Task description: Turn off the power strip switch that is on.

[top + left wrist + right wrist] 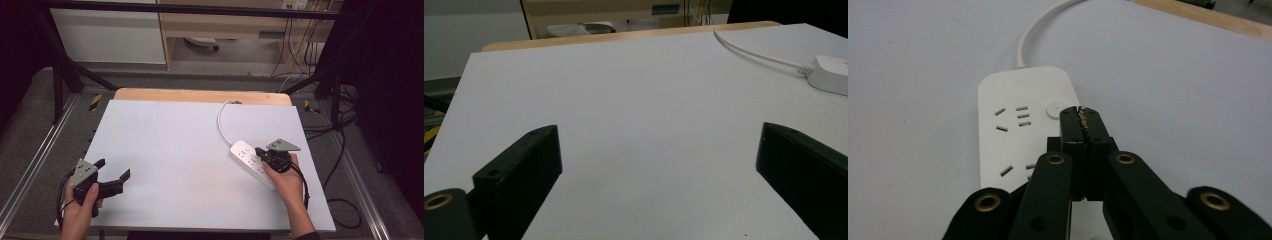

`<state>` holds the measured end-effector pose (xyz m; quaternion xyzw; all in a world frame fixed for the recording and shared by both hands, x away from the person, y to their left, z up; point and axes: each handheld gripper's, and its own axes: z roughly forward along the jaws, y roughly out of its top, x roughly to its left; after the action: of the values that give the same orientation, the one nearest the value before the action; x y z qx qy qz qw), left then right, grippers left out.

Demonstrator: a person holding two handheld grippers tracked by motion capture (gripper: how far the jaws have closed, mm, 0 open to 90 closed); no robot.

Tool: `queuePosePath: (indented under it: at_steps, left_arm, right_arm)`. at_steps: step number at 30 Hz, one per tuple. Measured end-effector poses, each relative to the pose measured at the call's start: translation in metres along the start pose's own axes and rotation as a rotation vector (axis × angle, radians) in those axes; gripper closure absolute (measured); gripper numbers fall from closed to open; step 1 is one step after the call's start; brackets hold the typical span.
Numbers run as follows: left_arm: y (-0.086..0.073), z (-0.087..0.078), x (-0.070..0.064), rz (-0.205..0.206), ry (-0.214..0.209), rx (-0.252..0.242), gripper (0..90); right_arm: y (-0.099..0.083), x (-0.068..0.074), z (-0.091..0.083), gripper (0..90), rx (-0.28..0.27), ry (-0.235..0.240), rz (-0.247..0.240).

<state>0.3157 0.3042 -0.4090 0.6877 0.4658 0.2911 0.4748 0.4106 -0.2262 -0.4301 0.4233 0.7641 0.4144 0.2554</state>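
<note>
White plastic, the power strip (254,164) lay at the right centre of the high view on the desk (175,165), where the right gripper (1081,116), jaws pressed together, needed a straight, gentle push on the round button (1053,110), while the left gripper (114,174) waited wide open at lower left.

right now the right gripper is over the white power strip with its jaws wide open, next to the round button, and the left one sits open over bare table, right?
Not quite: the right gripper has its jaws shut together, not wide open, as the right gripper view shows. The rest holds: it is over the white power strip, tips beside the round button, and the left gripper sits open over bare table.
</note>
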Motion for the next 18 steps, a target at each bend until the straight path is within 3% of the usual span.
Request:
queuePosePath:
  at_steps: [18]
  left_arm:
    - [-0.0002,0.0001,0.0002,0.001,0.000,0.002,4.3]
  right_arm:
    - [0.0004,-0.0037,0.0043,90.0,0.082,0.008,0.079]
